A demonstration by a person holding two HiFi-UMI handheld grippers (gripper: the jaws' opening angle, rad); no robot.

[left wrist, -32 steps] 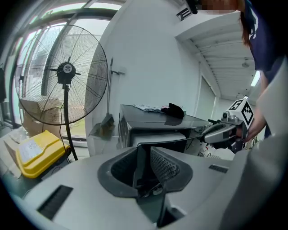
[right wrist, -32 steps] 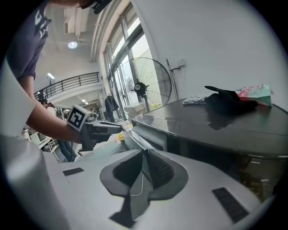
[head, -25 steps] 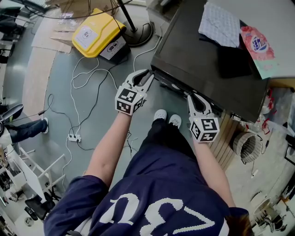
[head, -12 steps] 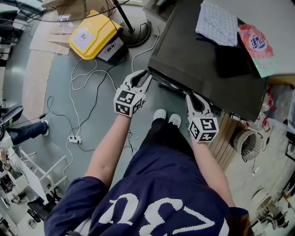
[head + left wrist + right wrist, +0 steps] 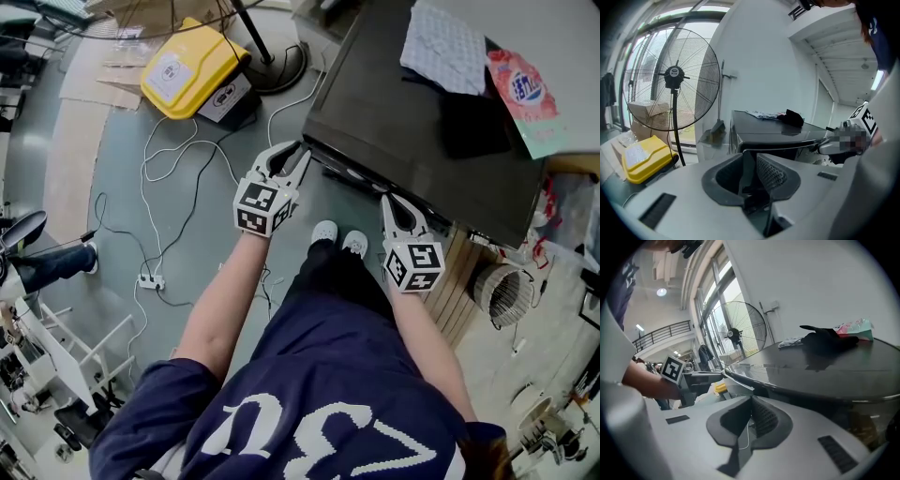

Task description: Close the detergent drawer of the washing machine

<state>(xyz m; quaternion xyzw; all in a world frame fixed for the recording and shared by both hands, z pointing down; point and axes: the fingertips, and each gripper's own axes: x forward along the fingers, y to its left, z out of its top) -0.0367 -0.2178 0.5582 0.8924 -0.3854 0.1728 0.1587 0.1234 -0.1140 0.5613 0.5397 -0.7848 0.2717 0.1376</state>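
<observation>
The washing machine point(image 5: 412, 122) has a dark, glossy top and fills the upper right of the head view. Its front face is hidden under the top's edge; a dark strip point(image 5: 349, 176) juts out just below that edge, and I cannot tell whether it is the detergent drawer. My left gripper point(image 5: 289, 152) is open and empty at the machine's front left corner point(image 5: 740, 136). My right gripper point(image 5: 390, 199) points at the front edge further right. Its jaws have just been closing and now stand shut point(image 5: 751, 408) with nothing between them.
On the machine's top lie a checked cloth point(image 5: 448, 47), a black item point(image 5: 473, 122) and a pink packet point(image 5: 525, 89). A yellow box point(image 5: 192, 70), a standing fan point(image 5: 670, 77), white cables point(image 5: 159, 187) and a power strip point(image 5: 150, 279) are on the floor to the left. The person's white shoes point(image 5: 339, 239) stand before the machine.
The right gripper's fingers have drawn together. Both hands have stayed where they were.
</observation>
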